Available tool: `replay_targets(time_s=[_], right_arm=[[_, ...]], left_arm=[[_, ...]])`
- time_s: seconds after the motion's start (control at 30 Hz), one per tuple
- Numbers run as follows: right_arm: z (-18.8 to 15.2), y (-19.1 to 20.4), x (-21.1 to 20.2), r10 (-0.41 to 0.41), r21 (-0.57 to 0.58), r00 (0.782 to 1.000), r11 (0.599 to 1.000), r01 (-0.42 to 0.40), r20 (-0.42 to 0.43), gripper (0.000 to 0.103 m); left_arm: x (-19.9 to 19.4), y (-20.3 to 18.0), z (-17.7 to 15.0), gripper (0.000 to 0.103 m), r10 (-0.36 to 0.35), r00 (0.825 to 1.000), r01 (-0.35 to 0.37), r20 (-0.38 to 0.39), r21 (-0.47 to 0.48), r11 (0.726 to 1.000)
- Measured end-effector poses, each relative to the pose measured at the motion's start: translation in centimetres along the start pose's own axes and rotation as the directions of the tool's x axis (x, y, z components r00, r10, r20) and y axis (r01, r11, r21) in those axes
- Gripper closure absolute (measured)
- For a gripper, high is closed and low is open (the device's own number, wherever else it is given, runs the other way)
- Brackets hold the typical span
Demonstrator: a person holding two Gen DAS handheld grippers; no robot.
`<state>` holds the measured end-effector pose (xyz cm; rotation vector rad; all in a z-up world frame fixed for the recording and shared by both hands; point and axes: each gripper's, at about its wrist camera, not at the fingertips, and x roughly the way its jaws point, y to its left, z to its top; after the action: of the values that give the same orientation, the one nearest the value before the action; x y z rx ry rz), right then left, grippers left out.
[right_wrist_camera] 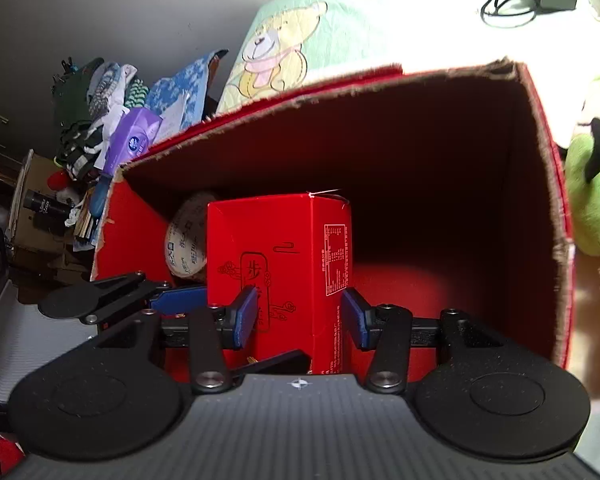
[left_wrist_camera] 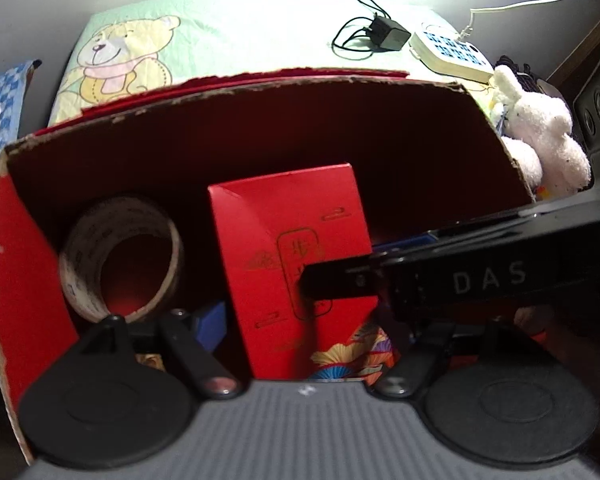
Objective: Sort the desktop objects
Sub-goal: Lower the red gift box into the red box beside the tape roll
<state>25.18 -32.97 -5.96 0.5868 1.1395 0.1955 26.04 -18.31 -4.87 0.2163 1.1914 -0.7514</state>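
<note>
The small red carton (right_wrist_camera: 278,276) is standing upright inside the big red storage box (right_wrist_camera: 548,184), right next to a tape roll (right_wrist_camera: 186,246). My right gripper (right_wrist_camera: 298,316) has its blue pads straddling the carton's lower half, looks clamped on. Feels like light, stiff card, so I'd squeeze the flat sides gently. Left gripper (left_wrist_camera: 204,320) is alongside, can't tell its state.

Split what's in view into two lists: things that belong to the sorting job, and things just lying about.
Job:
right gripper, its pads either side of the small red carton
big red box
tape roll inside it
left gripper

Lying about:
black charger
white plush
green plush
bear-print cloth
</note>
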Motion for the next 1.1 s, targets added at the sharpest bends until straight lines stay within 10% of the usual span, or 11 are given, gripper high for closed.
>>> replay_targets(time_s=[1.1], right_arm=[[1.1, -1.1, 1.9, -0.039, 0.088, 0.998, 0.995, 0.043, -0.042, 0.068]], left_arm=[[-0.3, 1.0, 0.0, 0.02, 0.056, 0.998, -0.055, 0.005, -0.039, 0.998]])
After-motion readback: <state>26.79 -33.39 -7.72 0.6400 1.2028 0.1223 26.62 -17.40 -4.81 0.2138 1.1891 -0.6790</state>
